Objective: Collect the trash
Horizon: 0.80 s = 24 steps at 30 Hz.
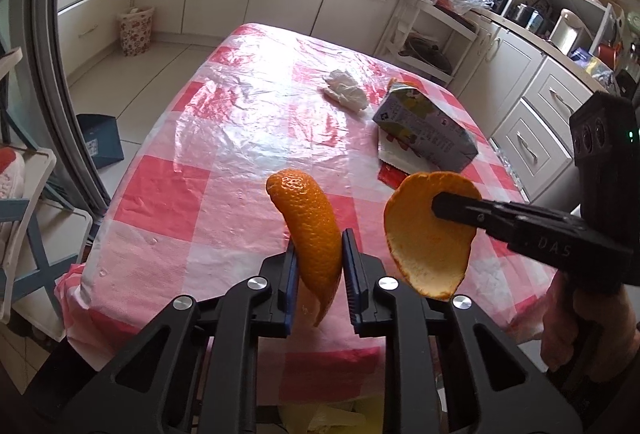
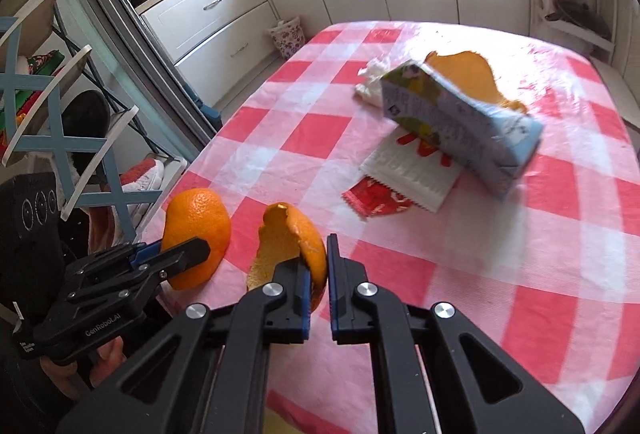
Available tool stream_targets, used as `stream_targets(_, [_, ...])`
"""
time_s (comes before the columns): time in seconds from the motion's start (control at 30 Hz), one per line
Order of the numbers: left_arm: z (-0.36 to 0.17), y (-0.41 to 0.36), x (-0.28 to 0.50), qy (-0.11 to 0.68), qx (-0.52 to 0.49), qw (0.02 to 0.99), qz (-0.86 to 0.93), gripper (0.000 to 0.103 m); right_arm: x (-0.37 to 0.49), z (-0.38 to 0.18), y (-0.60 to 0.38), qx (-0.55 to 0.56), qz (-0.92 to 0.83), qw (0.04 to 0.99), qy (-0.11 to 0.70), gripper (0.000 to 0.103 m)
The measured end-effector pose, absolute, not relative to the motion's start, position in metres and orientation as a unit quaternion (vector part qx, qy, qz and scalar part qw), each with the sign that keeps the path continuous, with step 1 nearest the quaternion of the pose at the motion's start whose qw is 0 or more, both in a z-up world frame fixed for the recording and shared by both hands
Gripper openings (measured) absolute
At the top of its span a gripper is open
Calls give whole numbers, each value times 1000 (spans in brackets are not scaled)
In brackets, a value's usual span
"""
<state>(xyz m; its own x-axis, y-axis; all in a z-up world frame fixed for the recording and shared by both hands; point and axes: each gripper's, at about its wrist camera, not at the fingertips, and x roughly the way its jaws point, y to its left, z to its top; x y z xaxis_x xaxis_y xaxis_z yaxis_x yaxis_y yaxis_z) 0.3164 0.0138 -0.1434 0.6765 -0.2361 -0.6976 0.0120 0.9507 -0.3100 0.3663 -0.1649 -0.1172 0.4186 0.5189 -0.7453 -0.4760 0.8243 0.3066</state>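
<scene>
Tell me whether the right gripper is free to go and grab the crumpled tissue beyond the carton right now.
Probably not yet. The right gripper is shut on an orange peel piece, so its jaws are occupied. The crumpled tissue lies uncovered beside the carton.

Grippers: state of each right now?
Left gripper: closed on a curled strip of orange peel.
Right gripper: closed on a cupped piece of orange peel.

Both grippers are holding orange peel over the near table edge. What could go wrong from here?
The left gripper pinches only the lower part of its curled peel, which may swing or slip out. The right gripper grips its peel near one edge; it could tear or drop to the floor.
</scene>
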Motion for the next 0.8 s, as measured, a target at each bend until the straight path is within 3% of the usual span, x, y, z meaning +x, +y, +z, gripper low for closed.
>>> stream_targets(0.23, [-120,0,292,373,-119,916,-84,11,338,-95,-179,21,293,858,422,8])
stream_targets(0.5, [-136,-2,308,415,-133,896,-87,11,302,-104,-197,62,273,860,426,8])
stream_targets(0.57, [-137,0,310,421,-150,889,-101,17,295,-107,-206,76,266,860,429,8])
stream_targets(0.63, [-138,0,314,420,-167,886,-108,36,293,-110,-211,84,259,859,433,8])
stream_targets(0.7, [-140,0,320,421,-183,881,-109,42,293,-114,-215,86,256,858,438,8])
stream_targets(0.8, [-145,-1,331,431,-194,876,-100,43,295,-116,-219,90,253,857,439,8])
